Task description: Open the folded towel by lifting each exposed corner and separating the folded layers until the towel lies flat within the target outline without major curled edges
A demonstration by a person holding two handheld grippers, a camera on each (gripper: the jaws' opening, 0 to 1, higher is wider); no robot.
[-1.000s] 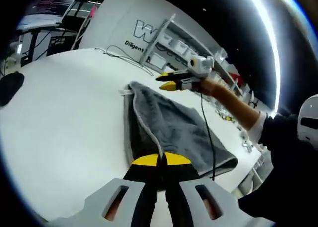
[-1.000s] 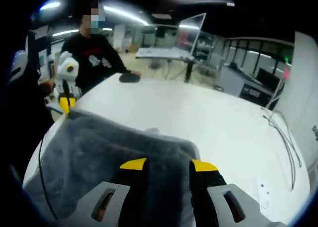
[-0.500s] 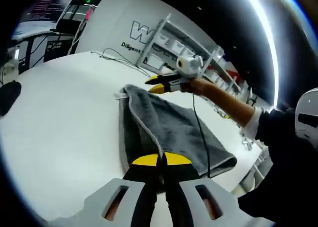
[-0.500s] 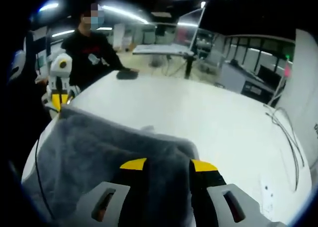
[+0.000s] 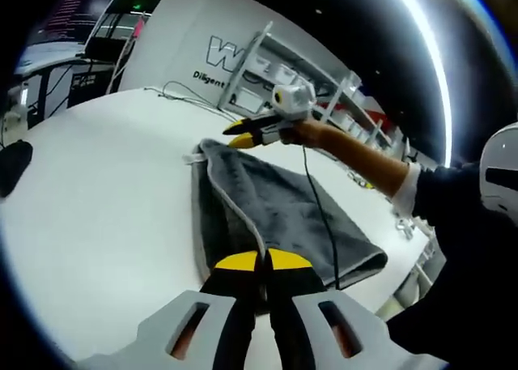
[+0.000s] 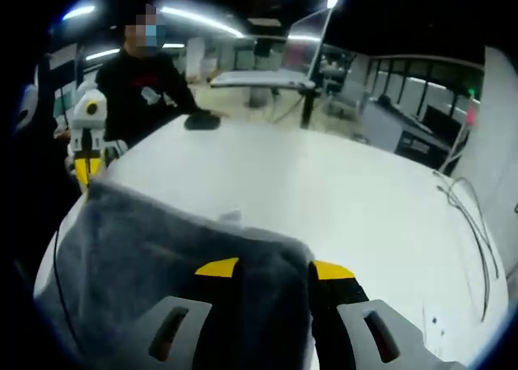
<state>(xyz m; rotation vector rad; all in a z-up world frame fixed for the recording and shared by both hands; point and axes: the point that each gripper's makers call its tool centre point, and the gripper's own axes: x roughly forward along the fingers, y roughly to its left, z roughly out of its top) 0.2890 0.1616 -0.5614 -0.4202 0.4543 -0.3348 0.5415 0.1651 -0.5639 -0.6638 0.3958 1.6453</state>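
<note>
White table (image 5: pixel 97 200) — loose cables (image 6: pixel 473 232) near its far edge, a dark flat object (image 6: pixel 202 121) at another edge. Person in black (image 6: pixel 146 87) stands beside it — shelving (image 5: pixel 324 95) behind.

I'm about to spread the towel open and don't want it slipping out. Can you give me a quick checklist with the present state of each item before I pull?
1. Left tongs shut on the grey towel's near corner: ok, jaws are together on the hem.
2. Right tongs gripping the far corner: cannot tell; towel edge lies between the yellow tips, but the jaws stand apart.
3. Towel raised between the two grips: ok.
4. White table bare beside the towel: ok.
5. Black cable off the cloth: not ok, it hangs across the towel.
6. Target outline on the table: cannot tell.
</note>
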